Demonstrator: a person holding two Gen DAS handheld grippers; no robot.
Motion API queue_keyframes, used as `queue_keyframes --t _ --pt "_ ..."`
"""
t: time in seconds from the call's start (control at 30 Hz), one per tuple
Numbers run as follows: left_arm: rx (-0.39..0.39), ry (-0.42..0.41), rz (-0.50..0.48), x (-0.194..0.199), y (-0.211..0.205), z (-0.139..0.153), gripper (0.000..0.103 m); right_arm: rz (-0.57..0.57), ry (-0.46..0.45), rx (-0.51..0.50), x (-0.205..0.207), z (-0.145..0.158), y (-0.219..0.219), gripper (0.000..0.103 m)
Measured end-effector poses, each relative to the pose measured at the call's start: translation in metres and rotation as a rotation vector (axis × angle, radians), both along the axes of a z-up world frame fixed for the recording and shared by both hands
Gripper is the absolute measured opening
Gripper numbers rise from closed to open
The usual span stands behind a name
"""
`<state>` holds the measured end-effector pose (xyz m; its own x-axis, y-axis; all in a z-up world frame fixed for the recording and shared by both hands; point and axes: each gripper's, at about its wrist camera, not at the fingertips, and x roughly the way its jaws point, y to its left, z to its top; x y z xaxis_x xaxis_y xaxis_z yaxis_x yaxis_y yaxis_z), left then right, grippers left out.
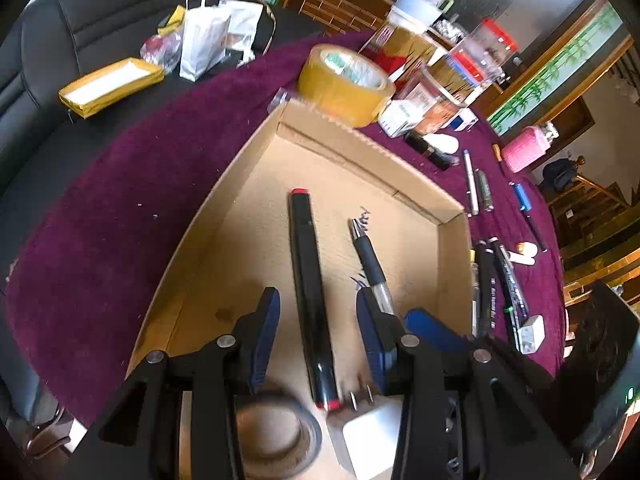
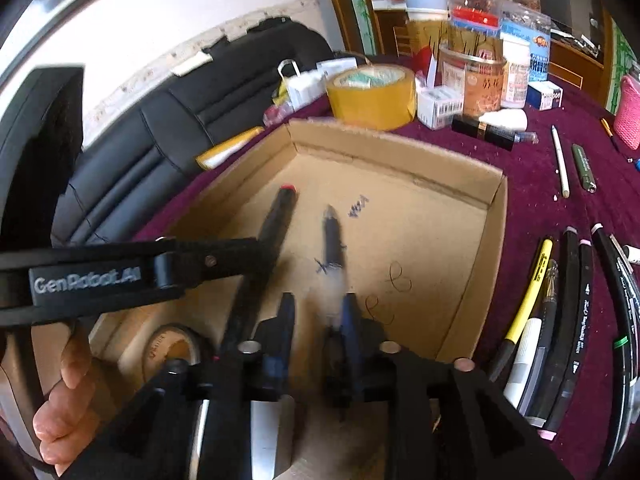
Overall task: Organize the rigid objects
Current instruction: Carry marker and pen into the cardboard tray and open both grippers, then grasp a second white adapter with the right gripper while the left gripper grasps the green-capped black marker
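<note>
A shallow cardboard box (image 1: 256, 152) lies on the purple cloth. Inside it, a black marker with red ends (image 1: 308, 280) lies flat between the fingers of my left gripper (image 1: 318, 320), which stands open with its pads off the marker. Beside it is a pen with a black grip (image 1: 368, 256). In the right wrist view that pen (image 2: 334, 256) is blurred and sits in the gap of my right gripper (image 2: 320, 316), whose jaws stand wider than the pen, so it is open. The marker (image 2: 278, 216) shows to the left there.
A dark tape roll (image 1: 276, 436) and a white plug (image 1: 372, 436) lie in the box's near end. A yellow tape roll (image 2: 372, 96), jars and small boxes stand behind it. Several pens (image 2: 560, 320) lie on the cloth to the right. A black sofa (image 1: 100, 12) is on the left.
</note>
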<state>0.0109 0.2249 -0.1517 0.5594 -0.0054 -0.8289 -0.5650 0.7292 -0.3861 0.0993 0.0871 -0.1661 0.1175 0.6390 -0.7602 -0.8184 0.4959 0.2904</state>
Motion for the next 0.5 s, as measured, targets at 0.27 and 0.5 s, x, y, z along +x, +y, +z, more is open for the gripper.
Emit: queue_keyframes --t 0.27,0.5 --pt "0.029 -0.123 0.002 -0.047 -0.046 0.031 0.047 0.025 0.038 0.12 -0.006 0.023 -0.03 0.034" --pt "0.038 -0.184 -0.132 -0.044 -0.114 0.044 0.056 -0.006 0.037 0.166 -0.013 0.045 -0.109 0.037"
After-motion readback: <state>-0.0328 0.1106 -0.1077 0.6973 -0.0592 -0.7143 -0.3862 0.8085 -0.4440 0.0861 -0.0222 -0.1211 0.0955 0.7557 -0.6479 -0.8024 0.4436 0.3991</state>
